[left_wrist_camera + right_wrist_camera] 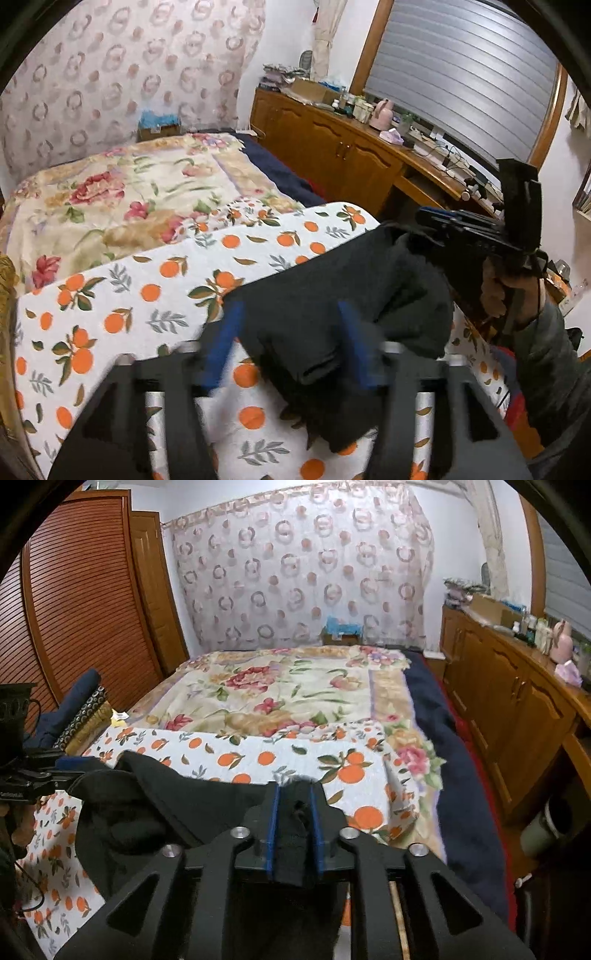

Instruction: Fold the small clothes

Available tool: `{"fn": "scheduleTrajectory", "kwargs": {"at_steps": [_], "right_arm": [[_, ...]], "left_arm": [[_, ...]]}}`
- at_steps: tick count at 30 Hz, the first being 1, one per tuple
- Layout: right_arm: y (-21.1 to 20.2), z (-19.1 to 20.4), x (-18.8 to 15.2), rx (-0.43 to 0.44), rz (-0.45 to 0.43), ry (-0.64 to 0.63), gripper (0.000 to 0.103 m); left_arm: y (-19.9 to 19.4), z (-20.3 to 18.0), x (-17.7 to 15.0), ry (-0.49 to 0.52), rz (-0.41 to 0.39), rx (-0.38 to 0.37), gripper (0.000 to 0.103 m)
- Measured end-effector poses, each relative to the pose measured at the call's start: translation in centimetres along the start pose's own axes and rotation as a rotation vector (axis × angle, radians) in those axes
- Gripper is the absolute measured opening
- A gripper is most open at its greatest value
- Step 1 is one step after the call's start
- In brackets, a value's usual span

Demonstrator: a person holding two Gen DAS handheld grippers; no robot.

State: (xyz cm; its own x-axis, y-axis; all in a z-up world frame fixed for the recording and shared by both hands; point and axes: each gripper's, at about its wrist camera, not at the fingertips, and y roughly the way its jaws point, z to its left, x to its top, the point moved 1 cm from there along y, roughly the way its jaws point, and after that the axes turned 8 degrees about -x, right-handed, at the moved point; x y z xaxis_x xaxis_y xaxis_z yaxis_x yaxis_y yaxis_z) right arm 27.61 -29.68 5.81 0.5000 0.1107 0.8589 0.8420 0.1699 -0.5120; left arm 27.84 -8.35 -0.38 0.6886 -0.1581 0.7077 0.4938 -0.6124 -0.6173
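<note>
Black garment [332, 295] lies bunched on the orange-print cloth [147, 295] over the bed. Left hand-held gripper [291, 347] stands open astride it; right hand-held gripper [294, 834] pinches a fold loosely, which may slip and undo the fold.

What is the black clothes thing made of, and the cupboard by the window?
The black garment looks like soft, matte fleece or knit: fuzzy edges, floppy folds. The cupboard looks like varnished wood: orange-brown grain with a slight shine. That's only by look.
</note>
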Motion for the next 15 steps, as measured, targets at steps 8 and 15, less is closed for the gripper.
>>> {"fn": "scheduleTrajectory", "kwargs": {"at_steps": [8, 15], "right_arm": [[-2.6, 0.4, -1.8, 0.01, -0.007, -0.07, 0.048], [-0.2, 0.0, -2.6, 0.019, 0.081, -0.095, 0.05]], "left_arm": [[0.0, 1.1, -2.1, -0.019, 0.04, -0.006, 0.081], [2.8, 1.9, -1.9, -0.036, 0.096, -0.01, 0.081]]}}
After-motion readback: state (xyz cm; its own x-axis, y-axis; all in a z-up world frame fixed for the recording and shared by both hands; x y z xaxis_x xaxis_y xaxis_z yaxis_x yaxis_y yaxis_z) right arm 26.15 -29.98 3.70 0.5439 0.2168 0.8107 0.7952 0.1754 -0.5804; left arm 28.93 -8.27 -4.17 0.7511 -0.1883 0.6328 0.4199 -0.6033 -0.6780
